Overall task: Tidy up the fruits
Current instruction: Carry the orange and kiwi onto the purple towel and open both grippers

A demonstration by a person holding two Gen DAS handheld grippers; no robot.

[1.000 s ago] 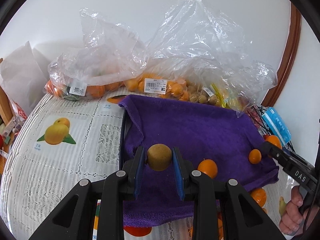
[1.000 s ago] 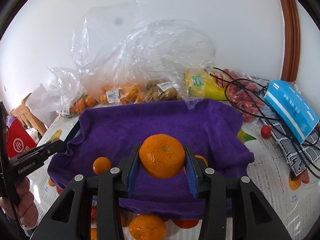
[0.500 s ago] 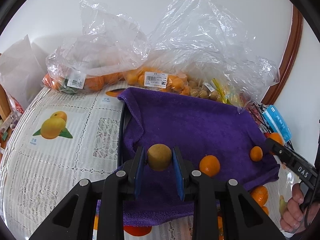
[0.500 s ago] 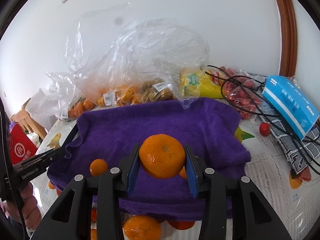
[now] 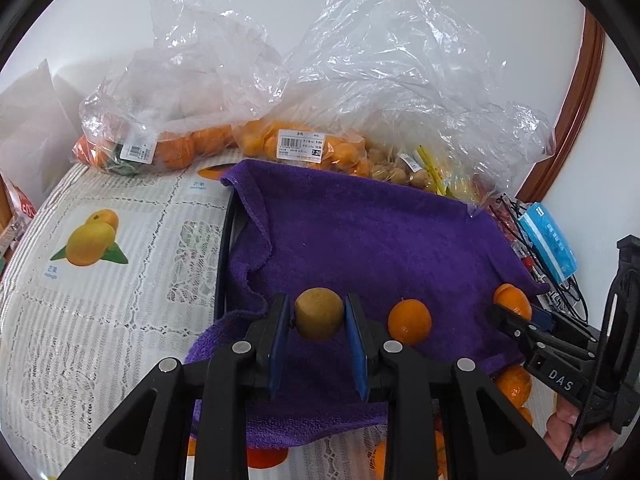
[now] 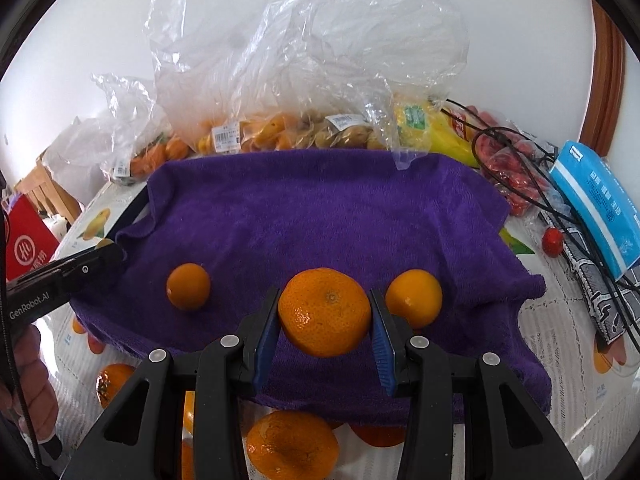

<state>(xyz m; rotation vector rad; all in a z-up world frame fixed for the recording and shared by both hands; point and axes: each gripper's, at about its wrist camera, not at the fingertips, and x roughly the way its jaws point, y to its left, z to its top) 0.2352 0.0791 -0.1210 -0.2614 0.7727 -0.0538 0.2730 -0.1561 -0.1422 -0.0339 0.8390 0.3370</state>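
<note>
Orange mandarin [image 6: 325, 311] clamped in right hand-held gripper [image 6: 325, 334].

The towel [image 6: 320, 216] is showing a deep purple colour. The mandarin [image 6: 325, 312] is shining bright orange, and the two small fruits [image 6: 188, 286] beside it are also orange. The round fruit [image 5: 319, 314] is looking yellowish brown. The pads [image 5: 280, 344] of the tongs are showing blue on black plastic. The desk [image 5: 100, 280] cloth is showing a white lace pattern with printed yellow mangoes and green leaves. The box [image 6: 600, 204] is looking light blue.
</note>
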